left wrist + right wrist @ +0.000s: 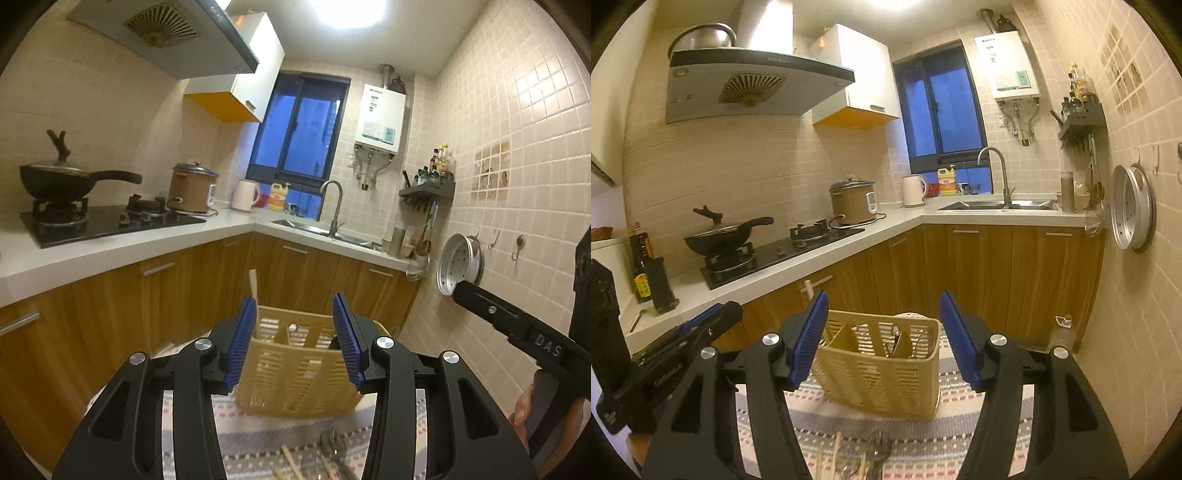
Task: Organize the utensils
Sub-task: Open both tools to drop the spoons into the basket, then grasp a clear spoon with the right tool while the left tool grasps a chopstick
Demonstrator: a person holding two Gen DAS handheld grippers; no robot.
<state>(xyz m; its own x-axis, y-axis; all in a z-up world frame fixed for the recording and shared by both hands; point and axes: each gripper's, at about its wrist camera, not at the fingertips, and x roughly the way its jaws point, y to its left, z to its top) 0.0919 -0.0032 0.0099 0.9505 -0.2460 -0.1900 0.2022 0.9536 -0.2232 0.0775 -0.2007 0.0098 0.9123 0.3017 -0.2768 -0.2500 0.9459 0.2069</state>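
Note:
A beige slotted utensil basket (295, 373) stands on a striped cloth (258, 439); it also shows in the right wrist view (882, 373). A wooden utensil (254, 291) sticks up from its left compartment, and metal cutlery (894, 341) stands inside. Loose spoons (871, 456) and chopsticks (837, 458) lie on the cloth in front; they also show in the left wrist view (328, 448). My left gripper (295, 317) is open and empty, just before the basket. My right gripper (882, 314) is open and empty, also facing the basket.
A white counter (110, 251) with a gas hob, a black pan (62, 181) and a rice cooker (192, 188) runs on the left. A sink with a tap (332, 206) is at the back. A metal steamer tray (460, 264) hangs on the right wall. Sauce bottles (646, 269) stand at left.

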